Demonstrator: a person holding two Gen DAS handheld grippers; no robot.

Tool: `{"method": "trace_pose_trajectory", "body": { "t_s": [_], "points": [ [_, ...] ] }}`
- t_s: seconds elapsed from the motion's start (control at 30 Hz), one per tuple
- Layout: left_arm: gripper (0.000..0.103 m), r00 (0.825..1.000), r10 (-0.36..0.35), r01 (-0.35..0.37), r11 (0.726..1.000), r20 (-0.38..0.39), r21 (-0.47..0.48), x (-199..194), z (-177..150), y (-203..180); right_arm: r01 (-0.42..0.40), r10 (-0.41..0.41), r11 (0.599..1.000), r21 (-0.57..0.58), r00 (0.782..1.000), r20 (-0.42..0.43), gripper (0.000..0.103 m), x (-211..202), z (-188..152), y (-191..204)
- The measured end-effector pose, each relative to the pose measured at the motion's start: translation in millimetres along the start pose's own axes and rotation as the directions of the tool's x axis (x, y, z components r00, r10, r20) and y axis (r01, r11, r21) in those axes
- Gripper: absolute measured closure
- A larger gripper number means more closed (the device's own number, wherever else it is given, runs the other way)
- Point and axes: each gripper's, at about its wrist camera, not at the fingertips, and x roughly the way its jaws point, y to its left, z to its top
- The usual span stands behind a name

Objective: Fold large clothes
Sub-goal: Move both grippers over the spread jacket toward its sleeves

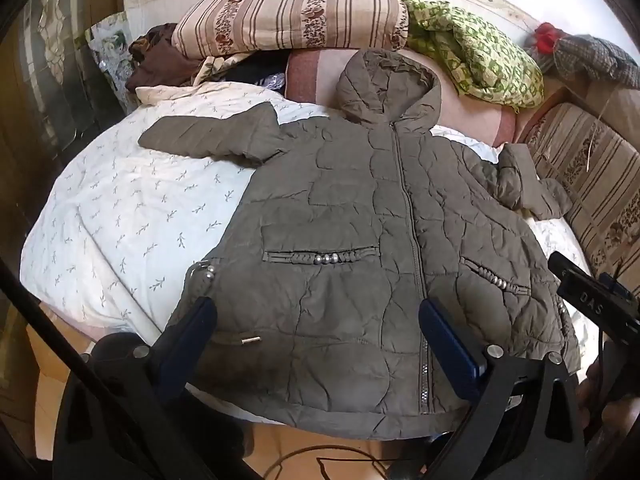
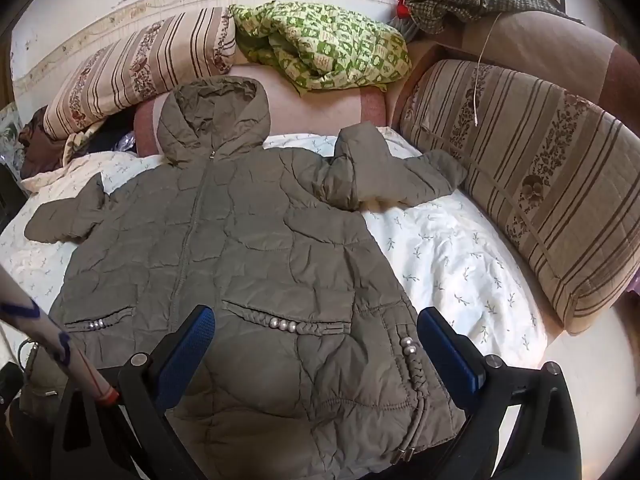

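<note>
The jacket [image 1: 360,240] lies spread flat, front up and zipped, on the bed [image 1: 120,216], its hood pointing away from both pairs of jaws. The left gripper [image 1: 316,332] hovers with jaws released and holding nothing, the jacket's hem between and below them. The right gripper [image 2: 316,344] likewise has its jaws spread wide and bare, above the jacket's pocket [image 2: 284,325]. Beyond the hood sit a striped cushion [image 2: 136,68] and a green cloth [image 2: 324,52].

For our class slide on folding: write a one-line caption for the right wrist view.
Open right gripper hovers over the hem of a zipped olive hooded jacket spread on a bedsheet.
</note>
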Motion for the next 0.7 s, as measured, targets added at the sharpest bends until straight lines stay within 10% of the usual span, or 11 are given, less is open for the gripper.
{"method": "trace_pose_trajectory", "body": {
  "t_s": [0.37, 0.7],
  "points": [
    [0.002, 0.997, 0.045, -0.049, 0.996, 0.056, 0.069, -2.3, 8.5, -14.2, -0.006, 0.005, 1.0, -0.01, 0.999, -0.042, 0.0, 21.9, -0.4, 1.7],
    [0.002, 0.961, 0.188, -0.205, 0.977, 0.2, 0.064, -2.4, 46.3, 10.0, 0.027, -0.027, 0.999, -0.039, 1.0, 0.006, 0.0, 12.8, 2.0, 8.8]
  ]
}}
